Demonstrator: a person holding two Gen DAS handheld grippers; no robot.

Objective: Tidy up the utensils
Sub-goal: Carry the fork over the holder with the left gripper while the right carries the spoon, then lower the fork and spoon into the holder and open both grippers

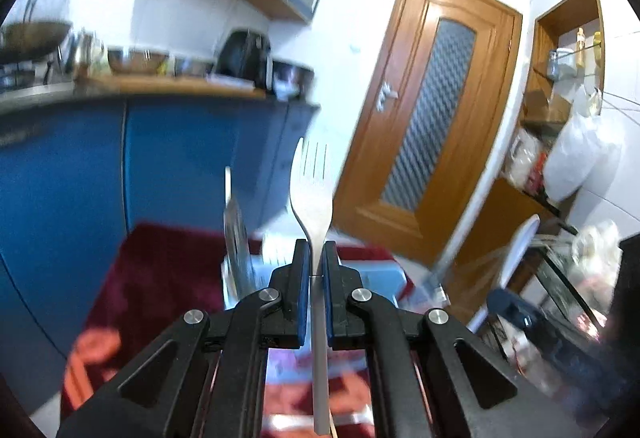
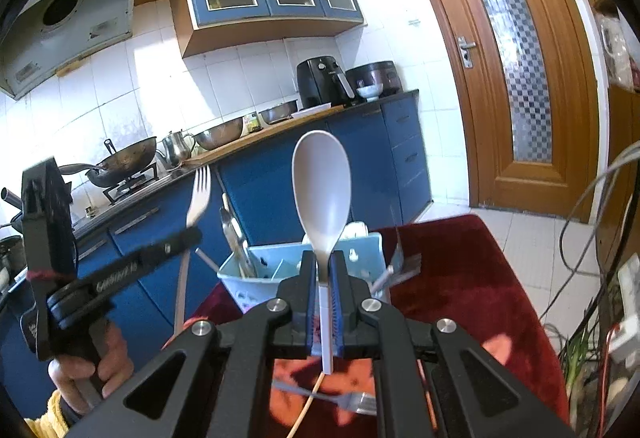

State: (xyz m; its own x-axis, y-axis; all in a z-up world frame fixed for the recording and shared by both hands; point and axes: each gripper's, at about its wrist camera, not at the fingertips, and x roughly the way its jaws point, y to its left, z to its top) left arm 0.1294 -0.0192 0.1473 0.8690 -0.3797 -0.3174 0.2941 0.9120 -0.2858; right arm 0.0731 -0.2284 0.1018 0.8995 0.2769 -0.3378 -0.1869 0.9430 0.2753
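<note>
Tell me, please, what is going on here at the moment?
A person is sorting utensils with a handheld gripper in each hand. The left gripper is shut on a fork, held tines up. The right gripper is shut on a pale spoon, bowl up. Both are raised near a light blue caddy on a red cloth; it already holds some metal utensils. Another fork lies on the cloth.

I see a pale grey spoon (image 2: 322, 186), white fork (image 1: 311, 194), light blue caddy (image 2: 256, 284) on a dark red cloth (image 2: 460, 278); blue cabinets (image 2: 400, 150) behind the caddy.
</note>
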